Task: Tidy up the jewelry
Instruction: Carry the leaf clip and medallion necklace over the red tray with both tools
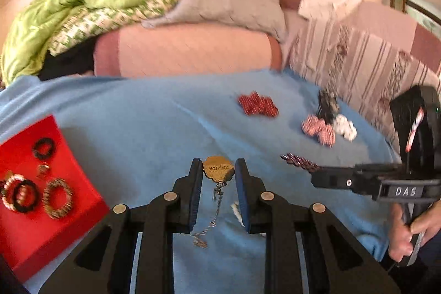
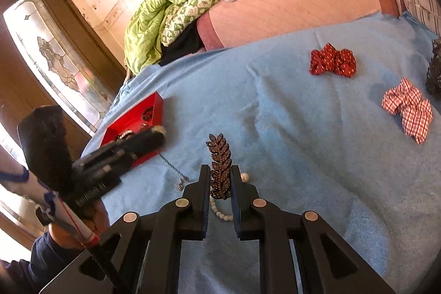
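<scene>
Two grippers are each clamped on a piece of jewelry above the blue blanket (image 2: 317,156). Nearest in the left wrist view, the left gripper (image 1: 217,175) pinches a gold pendant (image 1: 218,170) by its edges, its thin chain (image 1: 213,211) dangling below, likely so the chain hangs free and does not snag on the cloth. In the right wrist view, the right gripper (image 2: 220,181) is clenched on the lower end of a dark leaf-shaped brooch (image 2: 220,164), which sticks up past the fingertips; a string of white pearls (image 2: 220,211) lies on the blanket just under it. Off to the left sits the red tray (image 1: 69,156), already holding several bracelets (image 1: 56,197), so it looks like the collecting place for both held pieces. Farther out, a red bow (image 2: 332,63) and a checked bow (image 2: 408,109) still lie loose on the blanket. Beyond them are a pink pillow (image 2: 289,10) and a crumpled green quilt (image 2: 165,4).
</scene>
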`<state>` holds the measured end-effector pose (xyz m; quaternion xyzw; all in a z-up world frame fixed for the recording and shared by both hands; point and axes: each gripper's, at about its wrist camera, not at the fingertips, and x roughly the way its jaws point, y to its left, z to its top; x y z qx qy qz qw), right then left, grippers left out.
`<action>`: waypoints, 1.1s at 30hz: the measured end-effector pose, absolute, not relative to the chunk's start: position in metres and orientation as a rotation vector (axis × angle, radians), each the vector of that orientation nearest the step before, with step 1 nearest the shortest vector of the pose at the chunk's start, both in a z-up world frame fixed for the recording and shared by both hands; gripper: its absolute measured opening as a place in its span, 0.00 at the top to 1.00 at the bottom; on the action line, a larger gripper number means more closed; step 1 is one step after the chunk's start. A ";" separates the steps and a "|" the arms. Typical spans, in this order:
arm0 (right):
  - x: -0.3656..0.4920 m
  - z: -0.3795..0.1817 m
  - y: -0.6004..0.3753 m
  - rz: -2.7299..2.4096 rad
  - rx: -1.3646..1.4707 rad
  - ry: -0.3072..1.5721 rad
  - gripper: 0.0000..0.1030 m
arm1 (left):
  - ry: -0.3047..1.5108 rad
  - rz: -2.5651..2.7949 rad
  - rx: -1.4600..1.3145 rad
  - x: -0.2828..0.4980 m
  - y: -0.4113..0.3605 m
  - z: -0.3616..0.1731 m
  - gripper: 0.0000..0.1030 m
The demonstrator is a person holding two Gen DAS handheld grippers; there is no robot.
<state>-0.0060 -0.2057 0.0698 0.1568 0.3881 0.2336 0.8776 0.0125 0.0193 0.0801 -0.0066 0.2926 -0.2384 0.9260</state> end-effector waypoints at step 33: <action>0.010 0.104 -0.109 0.653 0.318 0.741 0.86 | 0.406 -0.376 -0.182 -0.019 0.129 0.177 0.77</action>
